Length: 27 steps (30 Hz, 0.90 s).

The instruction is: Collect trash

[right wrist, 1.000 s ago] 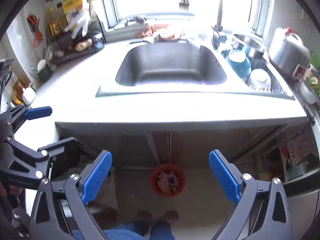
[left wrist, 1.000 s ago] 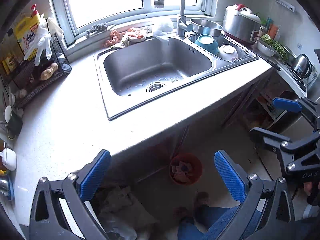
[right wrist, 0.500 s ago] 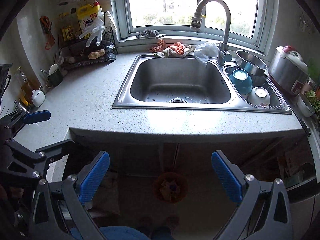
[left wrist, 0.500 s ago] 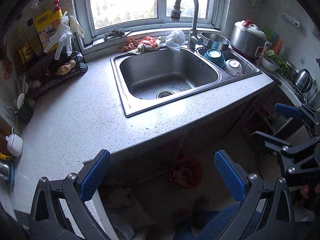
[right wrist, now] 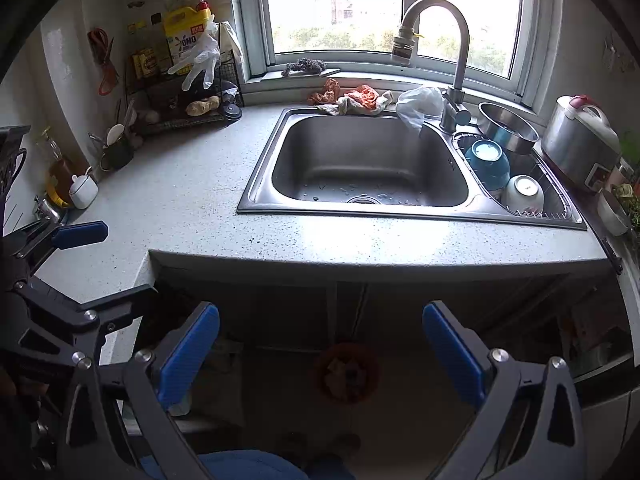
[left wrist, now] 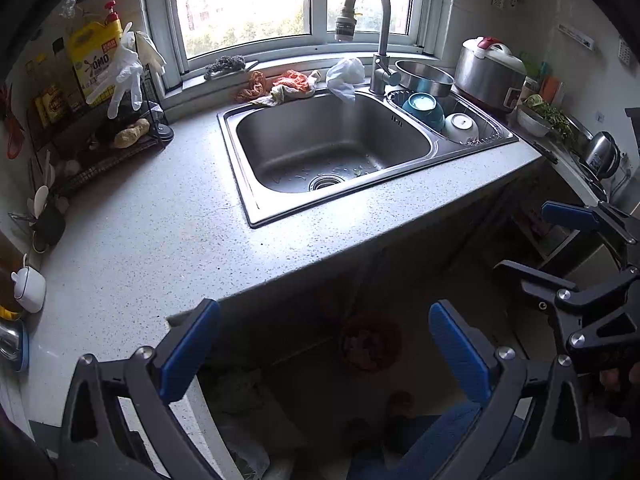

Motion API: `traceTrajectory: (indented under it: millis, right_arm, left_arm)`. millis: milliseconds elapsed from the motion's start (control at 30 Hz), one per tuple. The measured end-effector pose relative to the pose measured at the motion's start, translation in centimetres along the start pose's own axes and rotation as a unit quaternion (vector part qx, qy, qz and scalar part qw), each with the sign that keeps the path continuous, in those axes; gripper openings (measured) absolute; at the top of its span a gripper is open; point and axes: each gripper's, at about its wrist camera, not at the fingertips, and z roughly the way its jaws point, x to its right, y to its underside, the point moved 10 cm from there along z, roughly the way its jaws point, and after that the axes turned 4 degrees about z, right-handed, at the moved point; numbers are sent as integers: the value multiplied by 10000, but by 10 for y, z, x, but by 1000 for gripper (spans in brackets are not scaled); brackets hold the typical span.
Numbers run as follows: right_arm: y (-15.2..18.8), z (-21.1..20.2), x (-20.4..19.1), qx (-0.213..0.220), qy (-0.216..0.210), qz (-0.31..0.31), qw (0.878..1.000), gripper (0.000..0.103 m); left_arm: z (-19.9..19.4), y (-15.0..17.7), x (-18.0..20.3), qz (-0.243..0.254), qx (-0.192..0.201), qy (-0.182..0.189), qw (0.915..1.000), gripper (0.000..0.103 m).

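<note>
Left wrist view: the left gripper (left wrist: 324,340) is held level in front of the counter edge, its blue-padded jaws spread wide with nothing between them; beyond the jaws lies the speckled countertop (left wrist: 132,240), and further ahead the steel sink (left wrist: 332,148) under the curved faucet (left wrist: 376,32); at the far rim of the sink, ahead of the jaws, a crumpled white plastic bag (left wrist: 344,78) hangs by the faucet base, with orange and pale rags (left wrist: 280,86) just to its left; below and between the jaws, on the floor under the counter, stands a red trash bin (left wrist: 370,344) with scraps inside; to the right of the jaws the right gripper (left wrist: 560,248) shows side-on, one blue pad above a dark finger.

Right wrist view: the right gripper (right wrist: 320,344) is held at similar height, facing the sink (right wrist: 368,164) squarely, jaws wide apart and empty; the trash bin (right wrist: 346,372) sits low between the jaws; the plastic bag (right wrist: 418,106) lies far ahead at the faucet (right wrist: 452,52); the left gripper (right wrist: 88,264) appears to the left of the jaws, over the countertop (right wrist: 180,196) corner.
</note>
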Motion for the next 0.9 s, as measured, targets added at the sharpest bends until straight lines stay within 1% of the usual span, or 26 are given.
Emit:
traceTrajectory:
  millis: [100, 467, 567, 700, 833, 900]
  right_arm:
    - [3, -1, -1, -15, 6, -8, 10000, 102]
    - [6, -4, -6, -19, 28, 2, 10000, 102]
    - [6, -5, -6, -21, 18, 13, 10000, 102]
    - [6, -6, -7, -20, 47, 21, 10000, 102]
    - [7, -8, -7, -14, 53, 37, 10000, 102]
    - [7, -9, -7, -3, 46, 43, 10000, 102]
  left_arm:
    - [-1, 3, 1, -20, -19, 61, 10000, 103]
    - [-4, 10, 3, 60, -42, 24, 10000, 103]
    - [-5, 10, 5, 52, -40, 74, 10000, 103]
    - [-6, 8, 3, -49, 12, 126, 9999, 103]
    - [-6, 7, 2, -122, 0, 60, 9999, 103]
    - [-6, 7, 1, -177, -2, 93, 9998, 103]
